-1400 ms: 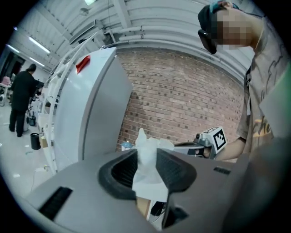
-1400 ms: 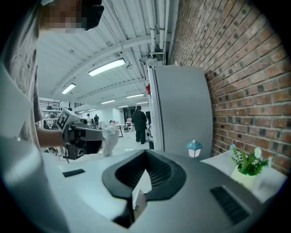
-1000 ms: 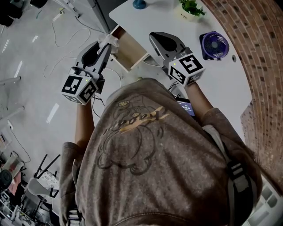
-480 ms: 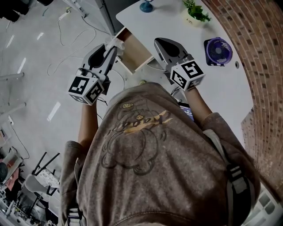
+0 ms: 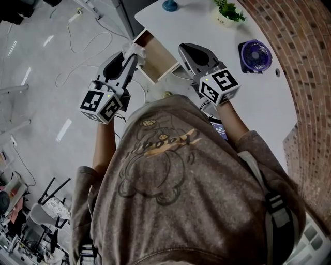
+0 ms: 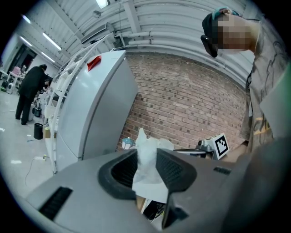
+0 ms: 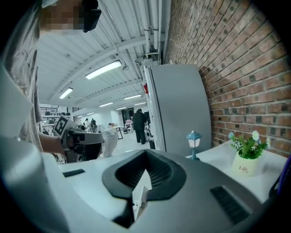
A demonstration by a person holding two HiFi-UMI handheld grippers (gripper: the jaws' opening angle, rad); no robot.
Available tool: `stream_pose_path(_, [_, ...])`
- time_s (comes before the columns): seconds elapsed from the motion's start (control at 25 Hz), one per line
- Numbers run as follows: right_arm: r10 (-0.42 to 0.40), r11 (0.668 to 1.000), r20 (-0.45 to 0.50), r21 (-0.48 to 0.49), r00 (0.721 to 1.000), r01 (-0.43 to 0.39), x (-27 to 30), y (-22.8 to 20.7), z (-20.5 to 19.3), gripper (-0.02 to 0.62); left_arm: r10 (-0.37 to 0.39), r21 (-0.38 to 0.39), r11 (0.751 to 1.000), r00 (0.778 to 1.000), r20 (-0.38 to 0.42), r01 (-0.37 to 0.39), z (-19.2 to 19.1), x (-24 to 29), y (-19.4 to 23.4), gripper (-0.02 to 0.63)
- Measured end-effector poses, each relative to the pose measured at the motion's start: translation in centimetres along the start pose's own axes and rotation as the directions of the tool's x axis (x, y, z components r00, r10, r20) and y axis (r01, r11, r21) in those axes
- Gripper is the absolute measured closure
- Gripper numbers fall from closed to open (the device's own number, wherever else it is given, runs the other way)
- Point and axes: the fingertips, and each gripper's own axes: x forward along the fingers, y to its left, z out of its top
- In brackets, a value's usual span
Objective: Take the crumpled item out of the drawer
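A crumpled white paper (image 5: pixel 134 49) is pinched at the tip of my left gripper (image 5: pixel 131 55), which is shut on it and held just left of the open wooden drawer (image 5: pixel 158 63). In the left gripper view the paper (image 6: pixel 146 157) stands up between the ribbed pads of that gripper (image 6: pixel 148 166). My right gripper (image 5: pixel 183 48) hovers at the drawer's right side. Its jaws meet at the tip (image 7: pixel 145 154) with nothing between them. The right gripper view also shows the paper (image 7: pixel 109 138) out to the left. The drawer's inside is mostly hidden.
The drawer hangs under a white table (image 5: pixel 207 28) that carries a purple fan (image 5: pixel 254 55), a potted plant (image 5: pixel 226 11) and a small blue lamp (image 5: pixel 169 5). A brick wall (image 5: pixel 305 62) runs along the right. Cables (image 5: pixel 85 46) lie on the grey floor at left. A person (image 7: pixel 137 125) stands far off.
Both grippers have shifted slightly right and up in the head view. The left one keeps its hold on the paper; the right one stays shut.
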Motion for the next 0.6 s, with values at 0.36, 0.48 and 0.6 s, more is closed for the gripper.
stream_pose_path(0.36, [0.020,1.000,-0.017,-0.024,1.000,-0.020,-1.0,0.5,-0.4,0.598,0.003,-0.012,1.000,1.000,0.004,-0.003,-0.3,-0.5,-1.1,0.477])
stream_pose_path(0.48, [0.021,0.999,-0.019,-0.032,1.000,-0.022,-1.4,0.4,-0.4,0.598,0.012,-0.020,1.000,1.000,0.003,-0.012,-0.4,-0.7,-1.4,0.477])
stream_pose_path(0.6, [0.021,0.999,-0.016,-0.037,1.000,-0.022,-1.5,0.4,-0.2,0.598,0.012,-0.021,1.000,1.000,0.006,-0.012,-0.6,-1.0,-1.6,0.477])
